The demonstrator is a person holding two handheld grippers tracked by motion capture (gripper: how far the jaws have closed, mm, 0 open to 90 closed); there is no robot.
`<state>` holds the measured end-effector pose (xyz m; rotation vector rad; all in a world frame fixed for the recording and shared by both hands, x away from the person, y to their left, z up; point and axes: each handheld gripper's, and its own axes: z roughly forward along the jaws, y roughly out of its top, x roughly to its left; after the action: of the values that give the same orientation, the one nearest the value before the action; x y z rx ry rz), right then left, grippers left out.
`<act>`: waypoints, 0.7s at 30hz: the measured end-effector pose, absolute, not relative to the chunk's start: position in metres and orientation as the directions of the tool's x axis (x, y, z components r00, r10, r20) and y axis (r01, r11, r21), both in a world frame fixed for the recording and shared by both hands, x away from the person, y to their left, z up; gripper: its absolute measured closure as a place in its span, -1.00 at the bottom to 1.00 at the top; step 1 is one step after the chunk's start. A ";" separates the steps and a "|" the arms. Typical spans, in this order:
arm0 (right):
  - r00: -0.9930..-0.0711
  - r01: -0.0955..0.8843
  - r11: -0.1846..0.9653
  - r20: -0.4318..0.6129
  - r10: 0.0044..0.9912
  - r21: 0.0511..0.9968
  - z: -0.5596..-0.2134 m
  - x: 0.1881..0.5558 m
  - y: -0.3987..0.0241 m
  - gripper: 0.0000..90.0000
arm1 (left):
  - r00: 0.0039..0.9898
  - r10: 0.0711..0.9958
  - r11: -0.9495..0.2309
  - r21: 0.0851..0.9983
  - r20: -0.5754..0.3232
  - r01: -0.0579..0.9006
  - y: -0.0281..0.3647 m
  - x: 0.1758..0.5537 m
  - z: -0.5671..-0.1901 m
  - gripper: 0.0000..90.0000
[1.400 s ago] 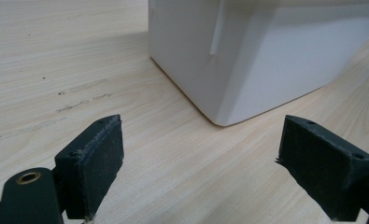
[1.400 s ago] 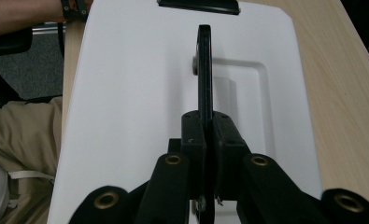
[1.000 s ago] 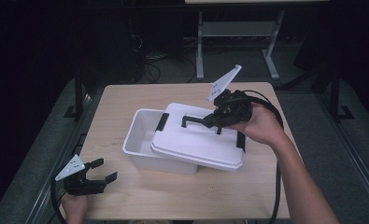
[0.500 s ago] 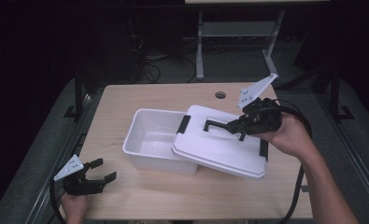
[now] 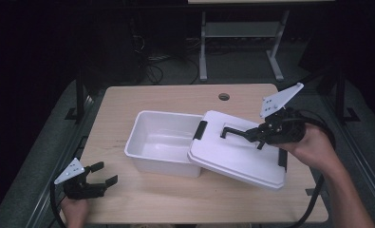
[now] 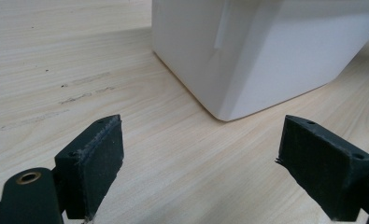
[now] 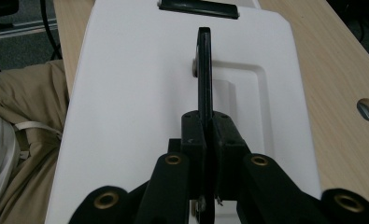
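Note:
A white plastic box (image 5: 164,142) stands open in the middle of the wooden table; one corner of the box (image 6: 247,56) fills the top of the left gripper view. Its white lid (image 5: 237,149) (image 7: 140,93) hangs tilted over the box's right end, its left edge resting on the rim. My right gripper (image 5: 251,134) (image 7: 205,140) is shut on the lid's black handle (image 5: 233,131) (image 7: 204,70). My left gripper (image 5: 99,173) (image 6: 201,172) rests open at the table's front left corner, with nothing between its fingers.
A round cable hole (image 5: 224,97) lies near the table's far edge (image 5: 190,87). A black latch (image 5: 200,129) sits on the lid's left end, another (image 5: 283,159) on its right. Bare tabletop spans the front and the left of the box.
My right gripper has carried the lid to the right, off the box, uncovering most of the inside. The left gripper has stayed where it was.

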<state>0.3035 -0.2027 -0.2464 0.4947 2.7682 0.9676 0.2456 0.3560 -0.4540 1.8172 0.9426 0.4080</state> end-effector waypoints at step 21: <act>-0.926 0.280 0.730 -0.024 0.376 0.624 -0.267 0.281 -0.235 0.88 | 0.638 0.759 -0.197 0.887 -0.131 0.417 0.355 0.244 -0.454 -0.71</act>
<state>0.2811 -0.2355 -0.2670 0.5305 2.7821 0.9676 0.2437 0.3552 -0.4543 1.8245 0.9427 0.4140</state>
